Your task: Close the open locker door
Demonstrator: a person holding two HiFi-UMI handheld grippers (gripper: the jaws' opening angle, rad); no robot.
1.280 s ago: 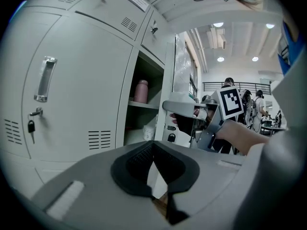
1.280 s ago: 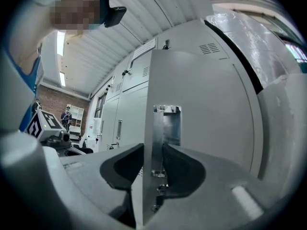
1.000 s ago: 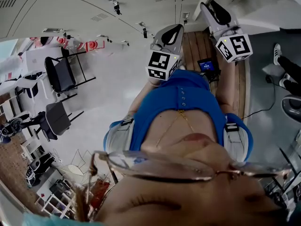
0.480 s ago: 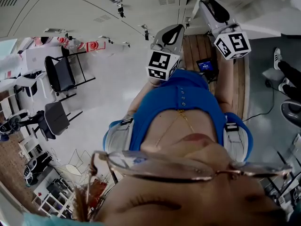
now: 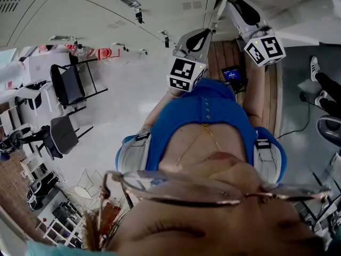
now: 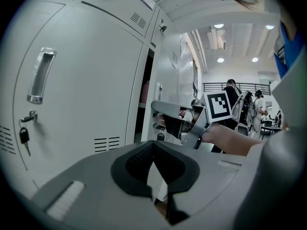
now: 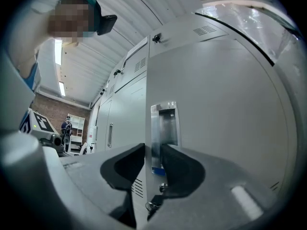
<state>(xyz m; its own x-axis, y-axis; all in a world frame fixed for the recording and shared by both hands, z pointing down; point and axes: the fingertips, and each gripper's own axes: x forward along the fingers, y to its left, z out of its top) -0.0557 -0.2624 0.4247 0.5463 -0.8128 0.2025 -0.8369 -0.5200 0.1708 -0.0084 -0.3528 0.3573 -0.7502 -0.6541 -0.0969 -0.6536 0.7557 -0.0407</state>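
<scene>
The open locker door is a pale grey panel with a recessed metal handle and keys hanging below it. My right gripper straddles the door's free edge. Its jaws are closing, and a sliver of the door still shows between the pads. In the left gripper view the same door stands out beside a dark locker opening, with the right gripper at its edge. My left gripper is shut on nothing, held lower and left of the door. In the head view both grippers reach toward the lockers.
A closed locker door with a handle and a key fills the left. Black chairs stand on the pale floor. A small screen device lies on wooden flooring. A person's shoe shows at right, and people stand farther off.
The right gripper has edged slightly up toward the lockers. The left gripper and everything else stay nearly where they were.
</scene>
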